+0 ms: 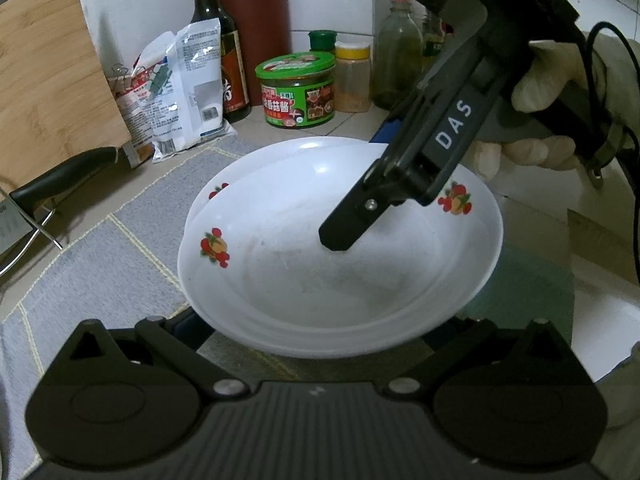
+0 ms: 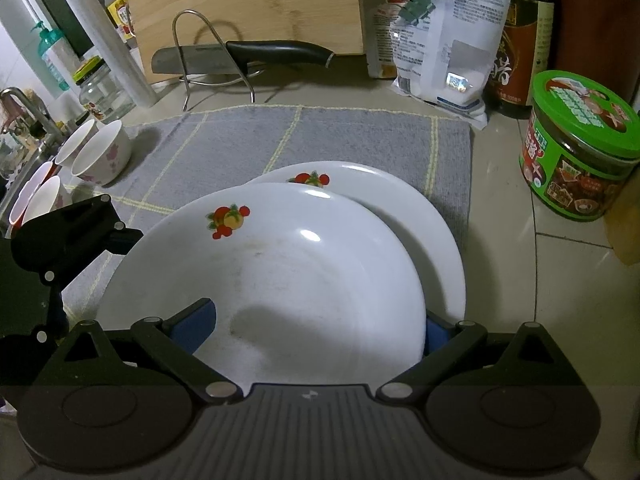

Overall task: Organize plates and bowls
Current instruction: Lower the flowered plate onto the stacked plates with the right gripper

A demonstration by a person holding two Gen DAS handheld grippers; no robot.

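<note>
Two white plates with fruit prints lie stacked on a grey mat. The top plate (image 1: 340,264) (image 2: 280,276) sits offset on the bottom plate (image 1: 304,152) (image 2: 420,216). My right gripper (image 2: 316,332) is wide open, its fingers on either side of the top plate's near rim; one finger (image 1: 348,224) hangs over the plate in the left wrist view. My left gripper (image 1: 320,336) is open at the plates' near edge, its fingertips hidden under the rim. Several small floral bowls (image 2: 102,152) lie on their sides at the mat's left.
A grey mat (image 2: 320,136) covers the counter. At the back stand a cutting board (image 2: 240,8), a knife on a wire rack (image 2: 240,54), a white bag (image 2: 444,40), a soy bottle (image 1: 218,40), a green-lidded jar (image 2: 580,148) and spice jars (image 1: 352,76).
</note>
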